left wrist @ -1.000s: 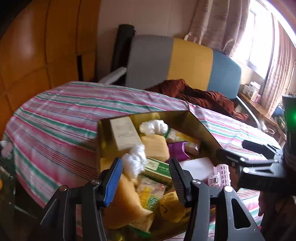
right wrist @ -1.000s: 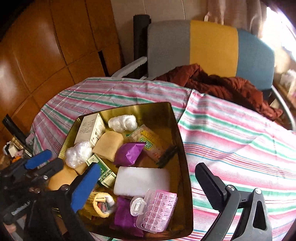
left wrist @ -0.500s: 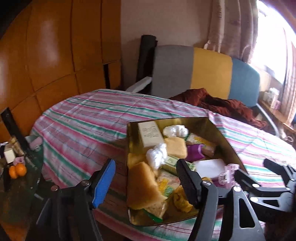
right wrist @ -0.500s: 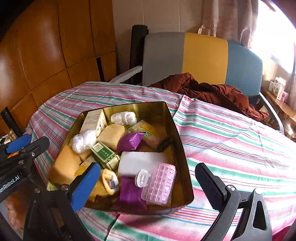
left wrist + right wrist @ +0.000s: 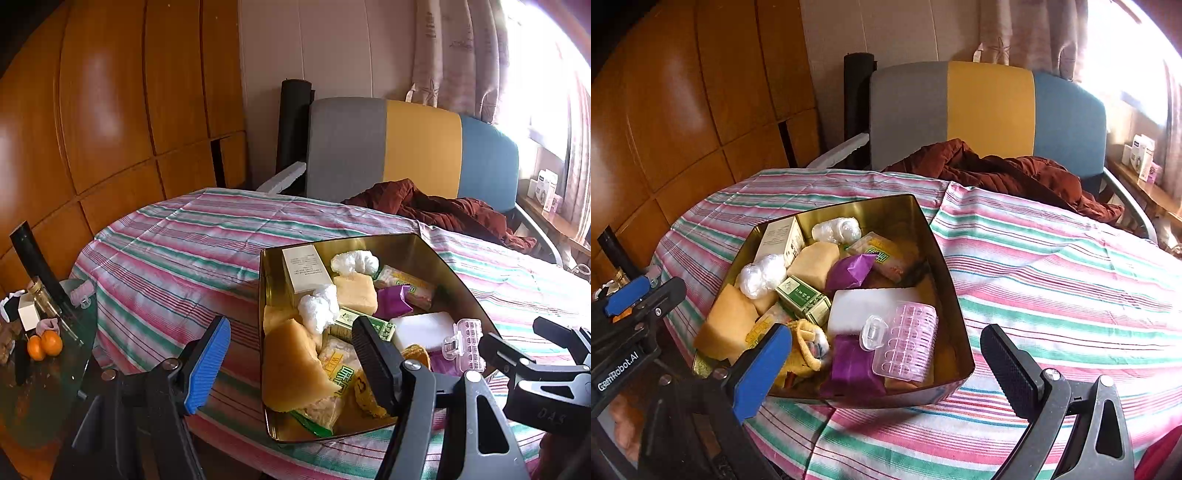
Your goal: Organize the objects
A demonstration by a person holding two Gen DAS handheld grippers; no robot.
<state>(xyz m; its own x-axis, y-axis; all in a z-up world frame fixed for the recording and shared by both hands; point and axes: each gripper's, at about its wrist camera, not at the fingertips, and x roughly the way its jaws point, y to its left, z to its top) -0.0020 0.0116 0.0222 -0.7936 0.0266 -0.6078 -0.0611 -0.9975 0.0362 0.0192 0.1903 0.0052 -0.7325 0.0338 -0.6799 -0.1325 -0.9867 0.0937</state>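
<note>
A gold tin (image 5: 945,266) on a striped tablecloth (image 5: 1052,280) is crowded with small sponges, packets and boxes, suggesting the tidying is nearly finished, while the left gripper (image 5: 291,354) and right gripper (image 5: 886,365) hover near its front edge, both spread and empty.

Few markings can be read. In the right wrist view, at the lower left of the frame, the black body of the left gripper (image 5: 624,306) carries white lettering – "GenRobot.AI". In the left wrist view, at the lower right, the black body of the right gripper (image 5: 524,354) shows embossed letters that look like "DAS". The green box (image 5: 803,297) in the gold tin (image 5: 945,273) bears pale characters – too small to read. The yellow packet (image 5: 341,373) and the white box (image 5: 306,267) carry print, illegible here.
</note>
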